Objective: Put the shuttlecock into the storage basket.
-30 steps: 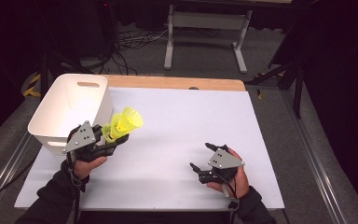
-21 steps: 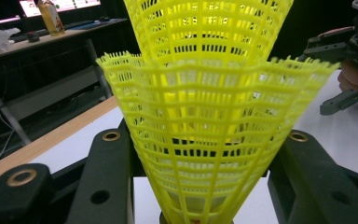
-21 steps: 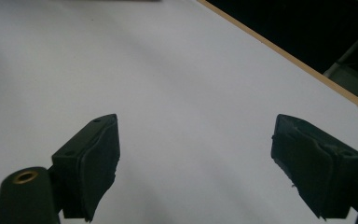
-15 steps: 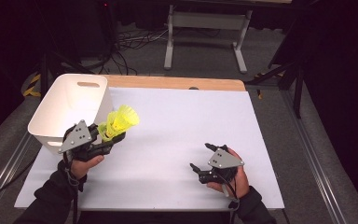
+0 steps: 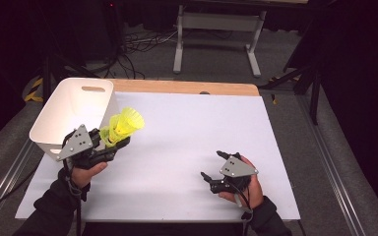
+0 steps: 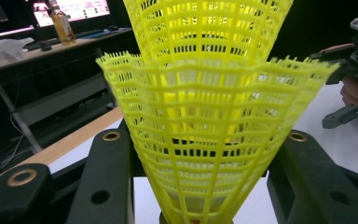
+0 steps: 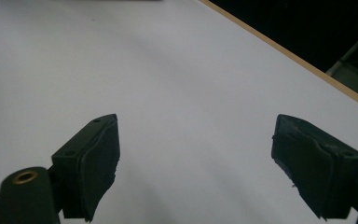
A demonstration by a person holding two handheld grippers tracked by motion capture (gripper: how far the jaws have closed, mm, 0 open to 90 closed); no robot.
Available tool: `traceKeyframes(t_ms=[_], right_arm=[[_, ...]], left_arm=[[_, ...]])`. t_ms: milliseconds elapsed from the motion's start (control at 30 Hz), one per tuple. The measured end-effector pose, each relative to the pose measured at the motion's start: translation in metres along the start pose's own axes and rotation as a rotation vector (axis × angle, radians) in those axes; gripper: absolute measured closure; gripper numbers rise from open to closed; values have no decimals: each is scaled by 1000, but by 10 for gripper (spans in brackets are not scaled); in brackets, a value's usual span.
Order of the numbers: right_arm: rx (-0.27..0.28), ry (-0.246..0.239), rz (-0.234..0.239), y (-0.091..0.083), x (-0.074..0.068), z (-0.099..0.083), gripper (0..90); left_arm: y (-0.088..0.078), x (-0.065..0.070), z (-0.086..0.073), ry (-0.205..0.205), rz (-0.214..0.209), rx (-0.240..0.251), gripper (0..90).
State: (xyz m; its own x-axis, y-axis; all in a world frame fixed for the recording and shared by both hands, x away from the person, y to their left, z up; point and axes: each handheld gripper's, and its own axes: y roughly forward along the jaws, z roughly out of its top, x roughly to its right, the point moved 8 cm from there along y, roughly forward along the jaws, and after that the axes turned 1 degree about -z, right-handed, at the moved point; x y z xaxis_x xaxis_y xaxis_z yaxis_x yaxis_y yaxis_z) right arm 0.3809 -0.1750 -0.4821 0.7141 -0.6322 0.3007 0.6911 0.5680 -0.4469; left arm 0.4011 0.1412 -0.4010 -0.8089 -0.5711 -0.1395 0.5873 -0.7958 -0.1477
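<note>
The left claw (image 5: 112,142) is closed on two yellow shuttlecocks (image 5: 123,125), one nested in the other, and holds them tilted above the bench (image 5: 187,128) near its left edge, just beside the bin (image 5: 74,105). In the left gripper view the mesh skirts (image 6: 214,116) stand between the two jaws, and both jaws press on the lower part.

Around: one white bin at the far left corner of the bench, w/ a handle slot in its far wall. Its near right wall is the closest obstacle to the left claw; if they touch, I cannot tell. One white sheet covers most of the bench; a wood strip shows along the far edge.

The right claw (image 5: 215,166) is wide open w/ nothing between the jaws, low over the sheet near the front right corner, well apart from the shuttlecocks.

Count: 2 shuttlecocks, 1 bin, 2 claws. The middle and the right side of the bench are free room for moving.
</note>
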Motion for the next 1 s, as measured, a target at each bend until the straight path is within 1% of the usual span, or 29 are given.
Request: traceKeyframes(t_ms=[200,367,467,533,567,667,700,733,833,1000], right_arm=[[-2,3,0,1,0,0,161],[0,2,0,0,0,0,161],[-2,2,-1,0,1,1,161],[0,3,-2,-1,1,1,161],[0,2,-2,-1,1,1,161],[0,2,0,-1,0,1,161],[1,3,0,-1,0,1,161],[2,3,-2,-2,1,1,161],[1,4,0,-1,1,1,161],[-2,4,2,-1,0,1,161]], left_arm=[[-9,-7,5,-10,19,4,568],[-16,-12,12,-2,41,7,568],[-18,-12,14,-1,41,6,567],[-20,-14,16,2,49,9,567],[-22,-15,16,5,55,3,566],[-25,-20,17,-2,63,-1,566],[-26,-21,17,-10,65,-1,565],[-28,-24,17,-11,73,-2,565],[-31,-27,18,-20,77,0,565],[-35,-31,20,-22,86,7,567]])
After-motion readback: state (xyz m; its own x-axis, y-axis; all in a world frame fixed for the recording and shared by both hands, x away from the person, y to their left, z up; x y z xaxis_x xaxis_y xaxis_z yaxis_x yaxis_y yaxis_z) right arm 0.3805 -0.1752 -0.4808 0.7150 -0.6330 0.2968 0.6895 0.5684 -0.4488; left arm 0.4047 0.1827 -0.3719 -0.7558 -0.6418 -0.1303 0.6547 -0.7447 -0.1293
